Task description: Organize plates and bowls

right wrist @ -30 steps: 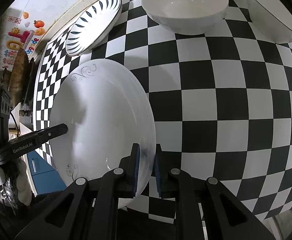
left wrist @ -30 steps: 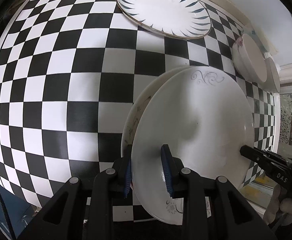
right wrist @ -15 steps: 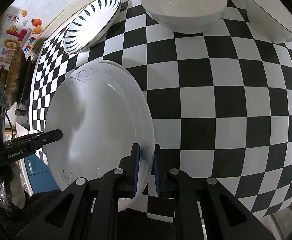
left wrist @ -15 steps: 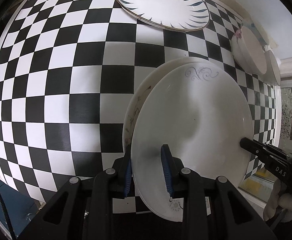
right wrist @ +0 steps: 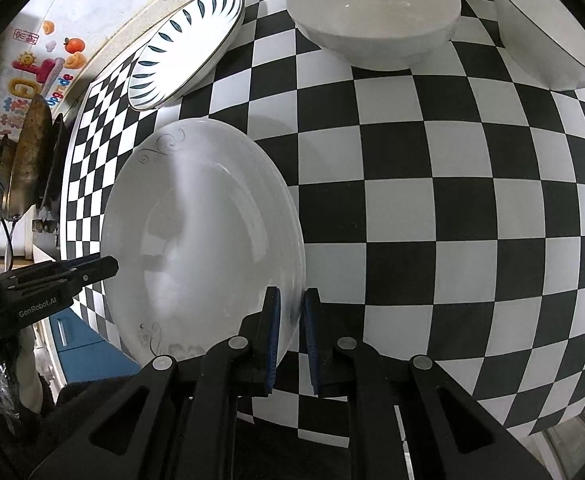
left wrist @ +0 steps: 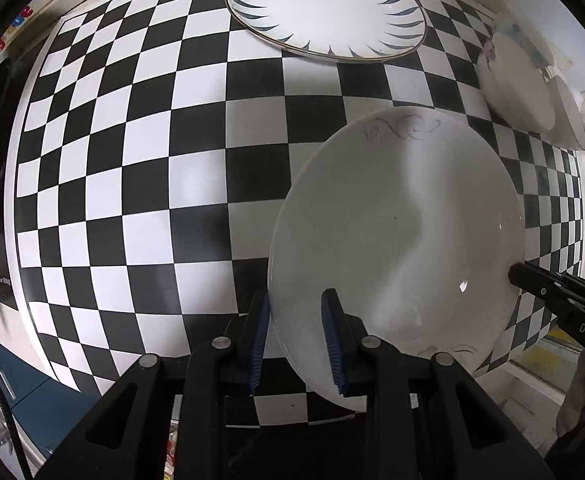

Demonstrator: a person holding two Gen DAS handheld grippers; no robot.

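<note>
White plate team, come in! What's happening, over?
Left gripper and right gripper both shut on the white plate, opposite rims. It sits atop another plate. Leaf-pattern plate and bowls stand clear.

The white plate [left wrist: 396,240] in my jaws looks like glossy glazed ceramic, glinting at lower right. My fingers [left wrist: 332,336] are matt black plastic with ribbed blue pads. The checkered surface [left wrist: 132,160] below is smooth, faintly shiny.
</note>
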